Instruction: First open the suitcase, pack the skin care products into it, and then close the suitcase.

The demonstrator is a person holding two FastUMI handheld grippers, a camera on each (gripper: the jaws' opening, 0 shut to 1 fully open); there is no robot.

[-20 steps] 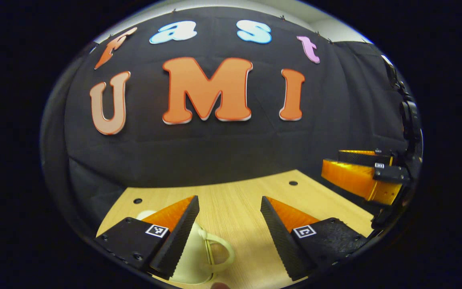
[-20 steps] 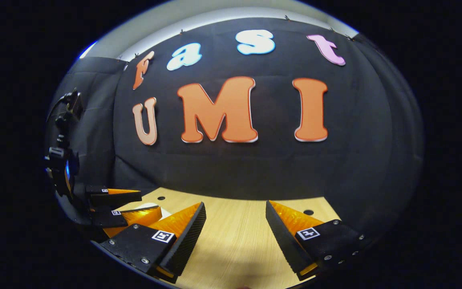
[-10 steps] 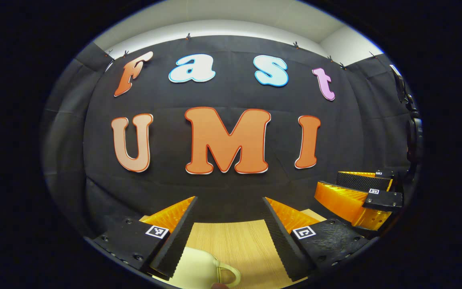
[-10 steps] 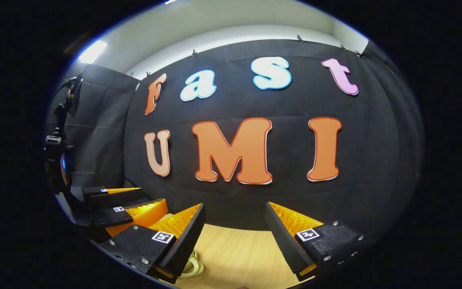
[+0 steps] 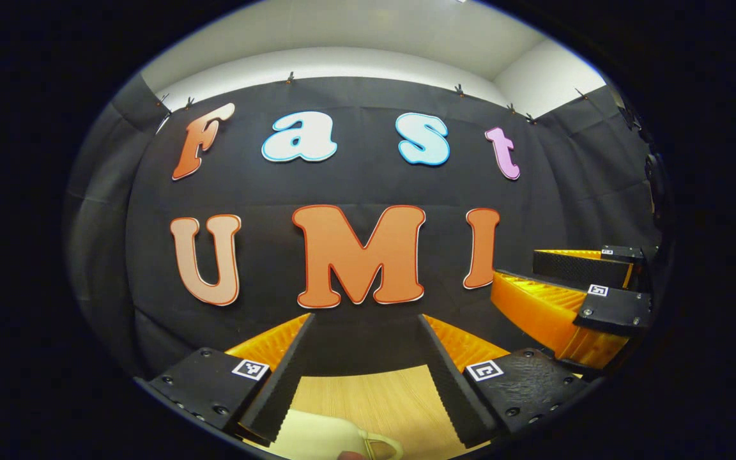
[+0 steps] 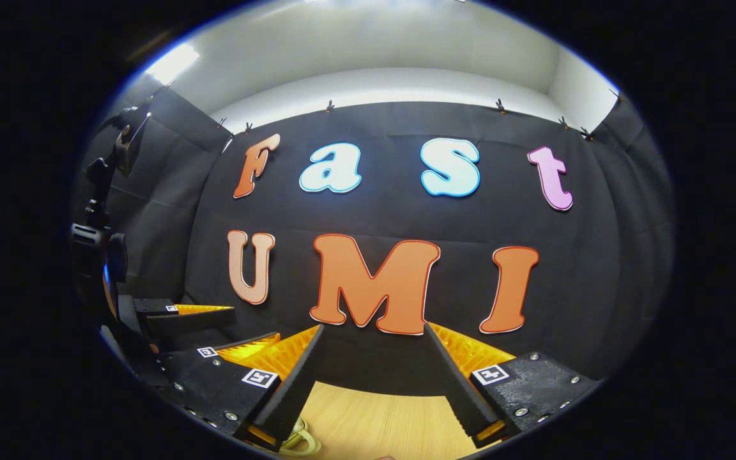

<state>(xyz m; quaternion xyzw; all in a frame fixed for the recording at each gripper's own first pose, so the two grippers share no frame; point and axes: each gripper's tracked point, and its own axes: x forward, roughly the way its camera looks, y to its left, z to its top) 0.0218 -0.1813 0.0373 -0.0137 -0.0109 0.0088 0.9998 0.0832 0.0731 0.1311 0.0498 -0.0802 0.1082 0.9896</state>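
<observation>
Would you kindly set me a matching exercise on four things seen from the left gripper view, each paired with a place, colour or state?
Things:
1. cream handled item
2. right gripper
3. table
4. cloth wall

Descriptions:
a. light wood grain
b. black, clipped up at the back
c. at the right of the view, fingers apart
d. at the bottom edge of the view, on the table

Pairs: 1-d, 2-c, 3-a, 4-b
</observation>
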